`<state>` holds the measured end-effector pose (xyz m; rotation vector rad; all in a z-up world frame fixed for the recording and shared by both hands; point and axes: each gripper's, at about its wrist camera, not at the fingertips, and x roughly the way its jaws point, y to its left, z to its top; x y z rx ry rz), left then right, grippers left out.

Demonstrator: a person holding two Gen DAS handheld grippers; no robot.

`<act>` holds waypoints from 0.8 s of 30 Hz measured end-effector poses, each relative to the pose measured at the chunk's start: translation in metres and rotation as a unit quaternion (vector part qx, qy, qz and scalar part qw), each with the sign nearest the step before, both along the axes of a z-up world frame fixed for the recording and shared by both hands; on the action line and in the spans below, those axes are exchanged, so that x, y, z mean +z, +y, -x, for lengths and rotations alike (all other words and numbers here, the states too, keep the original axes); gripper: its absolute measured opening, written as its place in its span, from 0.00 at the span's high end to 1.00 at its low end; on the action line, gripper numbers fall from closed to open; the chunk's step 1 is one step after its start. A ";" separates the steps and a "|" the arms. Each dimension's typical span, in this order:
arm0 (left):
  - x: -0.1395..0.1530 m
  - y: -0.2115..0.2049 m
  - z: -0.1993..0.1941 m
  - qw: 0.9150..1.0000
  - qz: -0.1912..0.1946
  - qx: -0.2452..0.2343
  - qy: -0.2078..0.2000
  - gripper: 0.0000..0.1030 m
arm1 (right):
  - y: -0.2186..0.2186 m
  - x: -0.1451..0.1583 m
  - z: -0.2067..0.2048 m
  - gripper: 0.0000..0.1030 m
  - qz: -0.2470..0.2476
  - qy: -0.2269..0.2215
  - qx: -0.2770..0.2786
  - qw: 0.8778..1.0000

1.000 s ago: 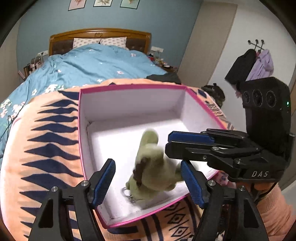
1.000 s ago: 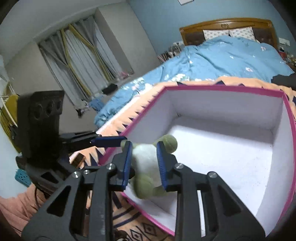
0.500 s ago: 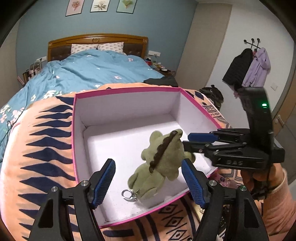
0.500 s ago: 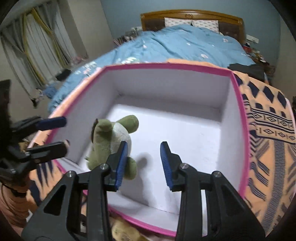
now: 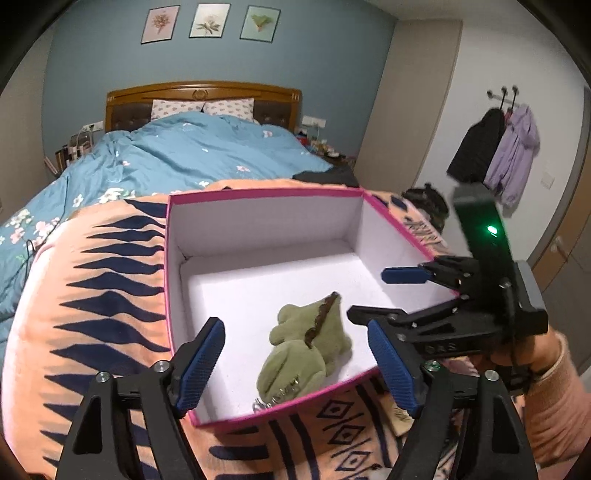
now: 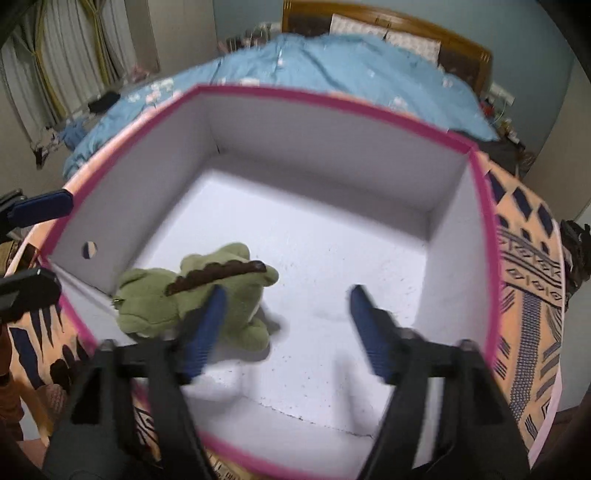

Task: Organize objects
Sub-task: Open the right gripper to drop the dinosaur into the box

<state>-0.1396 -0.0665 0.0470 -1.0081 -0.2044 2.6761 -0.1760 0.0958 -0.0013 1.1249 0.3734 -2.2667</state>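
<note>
A small green plush crocodile with a brown ridge down its back [image 5: 308,349] lies on the white floor of the open pink-rimmed cardboard box [image 5: 258,194], near its front wall, the box sitting on an orange blanket with dark blue patterns [image 5: 92,295]. The left gripper [image 5: 295,363] hovers over the box's near edge, its blue-padded fingers [image 5: 199,363] opening wide on either side of the toy without touching it. The right gripper [image 6: 284,328] is also opening, its fingers holding nothing, the crocodile just beside its left finger.

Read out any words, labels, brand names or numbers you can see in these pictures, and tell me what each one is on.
Raised letters on the body of the right gripper, seen from the left wrist: blurred, unreadable.
Three framed pictures on the blue wall: plant drawings, no lettering visible.
Pink-rimmed box, green plush toy, patterned blanket: shapes only, no text.
Right wrist view: nothing readable.
</note>
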 end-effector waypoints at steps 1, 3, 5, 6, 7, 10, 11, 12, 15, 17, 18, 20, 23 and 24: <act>0.002 -0.002 -0.005 1.000 -0.007 0.000 0.005 0.20 | 0.006 0.006 -0.007 0.18 0.012 0.007 -0.001 1.000; 0.008 -0.004 -0.016 1.000 -0.016 -0.004 0.017 0.20 | 0.019 0.017 -0.021 0.09 0.032 0.018 -0.004 0.999; 0.012 -0.006 -0.025 0.999 -0.020 -0.008 0.026 0.19 | 0.032 0.028 -0.036 0.01 0.061 0.022 0.001 0.998; 0.016 -0.006 -0.032 0.999 -0.020 -0.011 0.031 0.19 | 0.038 0.034 -0.044 0.01 0.076 0.021 0.007 0.997; 0.018 -0.005 -0.037 0.999 -0.021 -0.014 0.035 0.19 | 0.040 0.040 -0.053 0.01 0.096 0.021 0.017 0.995; 0.027 -0.003 -0.055 0.998 -0.026 -0.025 0.047 0.19 | 0.063 0.056 -0.074 0.01 0.179 0.026 0.047 0.982; 0.029 -0.003 -0.060 0.998 -0.029 -0.029 0.050 0.19 | 0.066 0.061 -0.081 0.01 0.202 0.027 0.055 0.977; 0.031 -0.002 -0.066 0.998 -0.031 -0.033 0.054 0.19 | 0.076 0.064 -0.090 0.01 0.225 0.028 0.068 0.972; 0.036 0.000 -0.086 0.997 -0.028 -0.045 0.063 0.19 | 0.090 0.068 -0.112 0.01 0.247 0.019 0.091 0.964; 0.037 0.000 -0.097 0.996 -0.023 -0.049 0.067 0.19 | 0.097 0.065 -0.128 0.01 0.230 0.024 0.090 0.969; 0.037 0.001 -0.104 0.996 -0.021 -0.052 0.067 0.19 | 0.101 0.064 -0.135 0.01 0.221 0.028 0.089 0.971; 0.034 0.003 -0.114 0.996 -0.017 -0.058 0.067 0.19 | 0.110 0.062 -0.149 0.01 0.215 0.033 0.081 0.973; 0.028 0.009 -0.126 0.996 -0.005 -0.064 0.064 0.19 | 0.119 0.059 -0.169 0.01 0.207 0.049 0.078 0.974; 0.024 0.012 -0.130 0.996 -0.002 -0.067 0.060 0.19 | 0.119 0.057 -0.177 0.01 0.202 0.049 0.082 0.975</act>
